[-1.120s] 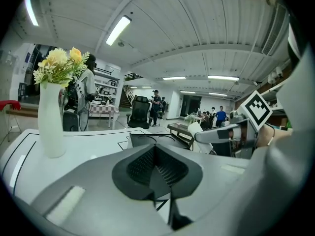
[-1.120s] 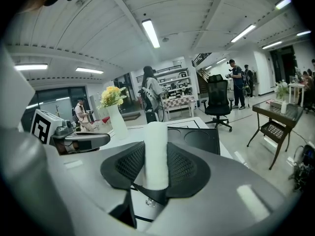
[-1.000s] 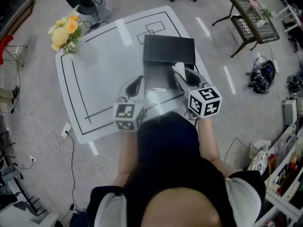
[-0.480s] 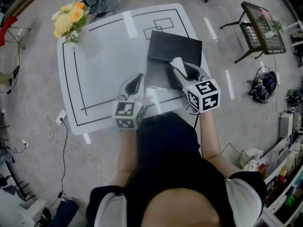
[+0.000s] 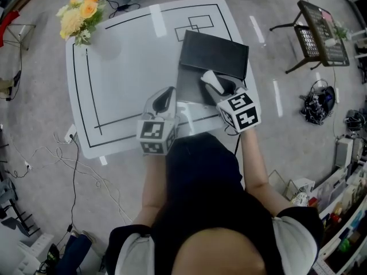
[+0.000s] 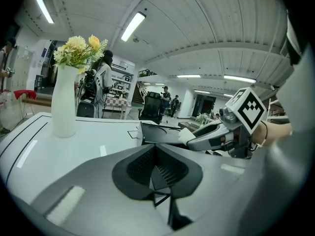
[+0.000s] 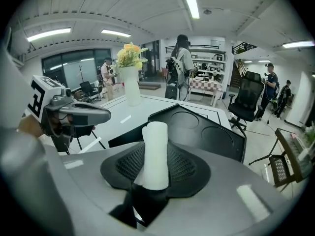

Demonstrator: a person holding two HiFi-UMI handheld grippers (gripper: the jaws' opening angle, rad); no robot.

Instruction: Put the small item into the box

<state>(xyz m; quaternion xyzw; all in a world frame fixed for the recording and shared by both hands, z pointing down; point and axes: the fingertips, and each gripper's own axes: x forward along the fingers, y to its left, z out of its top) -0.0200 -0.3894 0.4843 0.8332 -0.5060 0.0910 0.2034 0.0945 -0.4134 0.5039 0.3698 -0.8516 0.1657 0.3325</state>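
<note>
Holding a white roll (image 7: 155,146) between its jaws, your right gripper (image 5: 214,86) hangs over the near part of the open black box (image 5: 212,53), which sits on the white table (image 5: 126,67) at about 12 o'clock from you. The pads press on the roll's lower half only, so most of it sticks out past the jaw tips toward the box. Your left gripper (image 5: 165,99) has its jaws closed together on nothing and waits at 9 o'clock from the right one, above the table's near edge and clear of the box. The main risk is the short grip: tilt the wrist further and the roll may pivot or slide out before it is over a recess. Let go from too high and it will likely bounce or roll off the tray onto the table. The raised lid at 12 o'clock could catch the protruding end if you reach too deep. Nothing steadies the box, so a bump may shove it. The vase of flowers (image 5: 77,16) at 10 o'clock stands well apart.
</note>
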